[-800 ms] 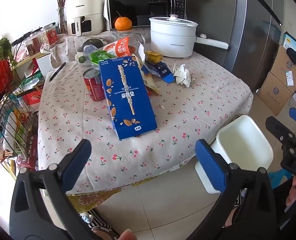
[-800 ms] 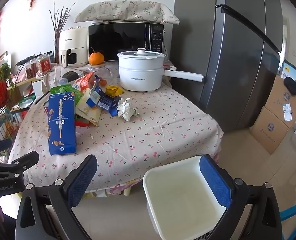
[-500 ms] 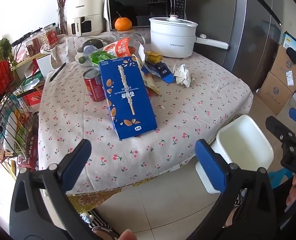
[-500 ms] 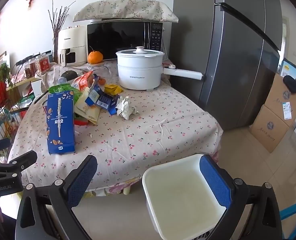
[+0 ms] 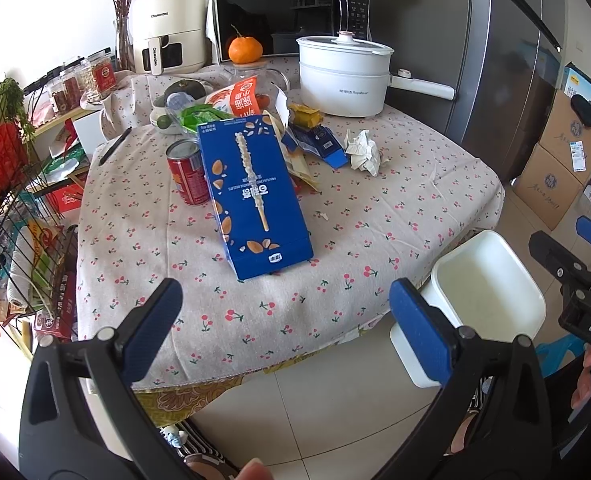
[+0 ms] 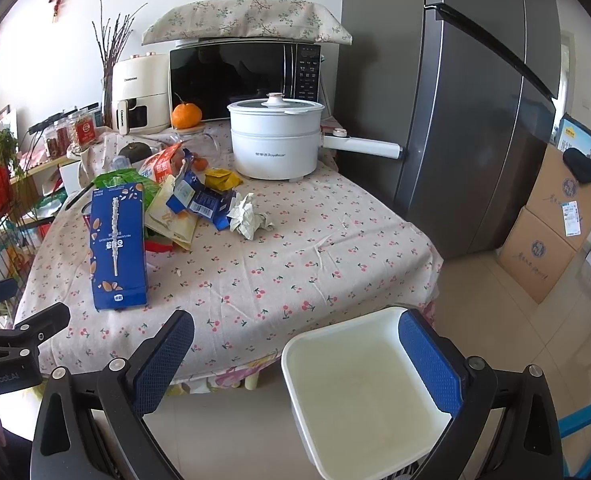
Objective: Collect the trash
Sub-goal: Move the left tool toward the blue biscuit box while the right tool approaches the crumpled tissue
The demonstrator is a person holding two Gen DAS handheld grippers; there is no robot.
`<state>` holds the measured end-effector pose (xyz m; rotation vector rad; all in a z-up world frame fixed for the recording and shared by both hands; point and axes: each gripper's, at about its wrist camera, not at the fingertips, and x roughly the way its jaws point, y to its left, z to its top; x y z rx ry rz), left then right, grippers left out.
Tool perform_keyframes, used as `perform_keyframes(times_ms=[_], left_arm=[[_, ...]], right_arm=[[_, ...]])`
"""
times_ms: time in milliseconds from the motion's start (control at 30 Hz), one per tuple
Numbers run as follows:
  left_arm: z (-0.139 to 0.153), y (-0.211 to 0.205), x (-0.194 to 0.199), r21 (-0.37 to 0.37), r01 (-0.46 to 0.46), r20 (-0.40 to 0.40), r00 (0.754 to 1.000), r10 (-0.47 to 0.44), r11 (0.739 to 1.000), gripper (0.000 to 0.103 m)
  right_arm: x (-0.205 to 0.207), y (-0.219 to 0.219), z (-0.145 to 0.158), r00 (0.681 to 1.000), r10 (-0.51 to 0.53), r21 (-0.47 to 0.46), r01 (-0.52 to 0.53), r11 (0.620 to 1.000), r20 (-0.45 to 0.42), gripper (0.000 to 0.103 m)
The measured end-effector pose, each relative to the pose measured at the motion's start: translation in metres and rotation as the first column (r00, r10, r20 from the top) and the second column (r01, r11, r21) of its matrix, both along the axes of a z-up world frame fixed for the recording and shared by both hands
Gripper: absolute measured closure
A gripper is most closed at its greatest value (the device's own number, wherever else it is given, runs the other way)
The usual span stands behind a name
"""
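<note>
Cherry-print desk (image 5: 415, 184) fills the kitchen foreground; blue snack box (image 5: 251, 196) lies at twelve o'clock of the gaping, empty left tongs (image 5: 283, 312), long axis pointing away; right tongs (image 6: 295, 352), also apart, sit farther, over the white bin (image 6: 295, 360).

Right gripper (image 6: 295, 360) hangs off the table (image 6: 295, 248) edge, jaws spread wide, nothing between them. White bin (image 6: 359, 392) sits on the floor just below. Up on the cloth: blue snack box (image 6: 116, 246) lying flat, crumpled paper (image 6: 249, 214) beside torn wrappers (image 6: 199, 200), white pot (image 6: 275, 140) behind.
</note>
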<state>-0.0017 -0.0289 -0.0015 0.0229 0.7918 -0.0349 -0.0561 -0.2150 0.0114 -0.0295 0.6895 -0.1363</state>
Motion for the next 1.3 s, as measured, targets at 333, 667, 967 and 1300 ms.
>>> perform_keyframes(times_ms=[333,667,967,1300], left_arm=[[0.0,0.0,0.0,0.0,-0.001,0.0,1.0,0.001,1.0,0.0],[-0.002,0.001,0.001,0.01,-0.004,-0.006,1.0,0.004,1.0,0.0],[-0.007,0.011,0.011,-0.042,0.01,-0.01,1.0,-0.01,0.999,0.0],[-0.023,0.021,0.078,-0.121,-0.048,-0.148,0.989,0.03,0.991,0.0]], right_arm=[[-0.001,-0.001,0.0,1.0,-0.008,-0.017,0.008,1.0,0.018,0.0],[-0.002,-0.002,0.0,1.0,-0.027,0.0,0.027,1.0,0.014,0.0],[0.002,-0.006,0.015,0.999,-0.026,0.02,0.025,0.999,0.034,0.0],[0.069,0.002,0.05,0.99,0.126,0.028,-0.124,0.992,-0.066,0.0]])
